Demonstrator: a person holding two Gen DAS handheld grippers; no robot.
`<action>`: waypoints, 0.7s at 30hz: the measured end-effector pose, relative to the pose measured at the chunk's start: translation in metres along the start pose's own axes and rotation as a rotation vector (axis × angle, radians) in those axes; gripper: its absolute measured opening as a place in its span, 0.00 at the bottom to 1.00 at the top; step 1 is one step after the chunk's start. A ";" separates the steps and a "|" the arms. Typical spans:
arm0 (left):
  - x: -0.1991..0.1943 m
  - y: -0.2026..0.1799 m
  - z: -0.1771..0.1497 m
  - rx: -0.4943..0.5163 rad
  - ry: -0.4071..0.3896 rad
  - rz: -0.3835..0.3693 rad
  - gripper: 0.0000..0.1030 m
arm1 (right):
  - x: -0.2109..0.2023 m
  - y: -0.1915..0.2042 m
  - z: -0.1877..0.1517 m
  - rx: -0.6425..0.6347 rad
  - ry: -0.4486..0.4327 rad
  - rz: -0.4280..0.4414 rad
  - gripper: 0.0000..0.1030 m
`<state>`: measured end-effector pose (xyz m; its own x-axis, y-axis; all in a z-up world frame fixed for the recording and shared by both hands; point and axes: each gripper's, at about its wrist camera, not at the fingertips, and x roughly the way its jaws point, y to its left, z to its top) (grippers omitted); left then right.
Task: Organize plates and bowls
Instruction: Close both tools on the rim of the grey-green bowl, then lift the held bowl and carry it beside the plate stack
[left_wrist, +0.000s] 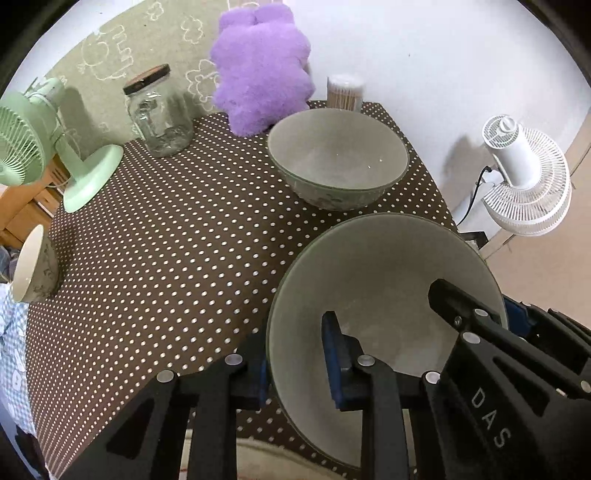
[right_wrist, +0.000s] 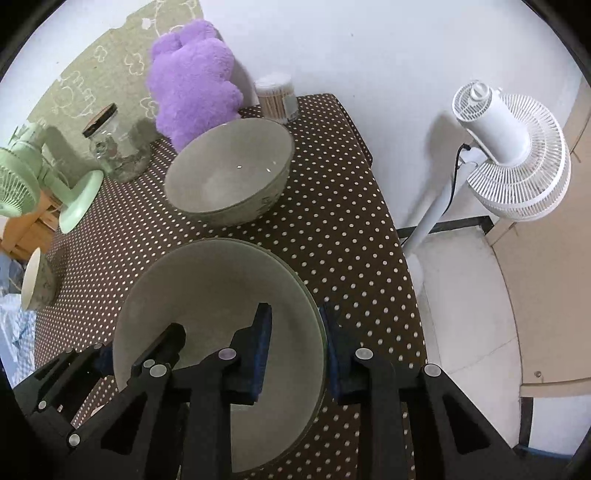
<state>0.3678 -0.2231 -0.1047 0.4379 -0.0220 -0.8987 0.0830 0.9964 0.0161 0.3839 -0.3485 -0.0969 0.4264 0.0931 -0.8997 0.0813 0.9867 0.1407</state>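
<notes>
Left wrist: round glazed bowl (left_wrist: 369, 280)

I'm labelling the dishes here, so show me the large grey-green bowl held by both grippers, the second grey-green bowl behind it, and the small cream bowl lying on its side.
Held grey-green bowl (left_wrist: 388, 273): left wrist view, inner wall.
Second grey-green bowl (left_wrist: 338, 151): left wrist view, inside.
Small cream bowl (left_wrist: 27, 258): left wrist view, interior.

A home: polka-dot tablecloth (left_wrist: 166, 229), plush toy (left_wrist: 258, 74), desk fan (left_wrist: 33, 147)
</notes>
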 end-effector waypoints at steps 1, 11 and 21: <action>-0.005 0.004 -0.002 0.000 -0.004 -0.005 0.22 | -0.005 0.004 -0.002 -0.003 -0.007 -0.005 0.29; -0.051 0.056 -0.027 0.001 -0.052 -0.016 0.22 | -0.050 0.058 -0.029 -0.012 -0.057 -0.020 0.29; -0.087 0.125 -0.056 0.019 -0.082 -0.005 0.22 | -0.084 0.138 -0.068 -0.017 -0.093 -0.009 0.29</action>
<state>0.2900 -0.0918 -0.0486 0.5090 -0.0346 -0.8600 0.1020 0.9946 0.0203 0.2977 -0.2114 -0.0297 0.5079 0.0722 -0.8584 0.0708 0.9896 0.1252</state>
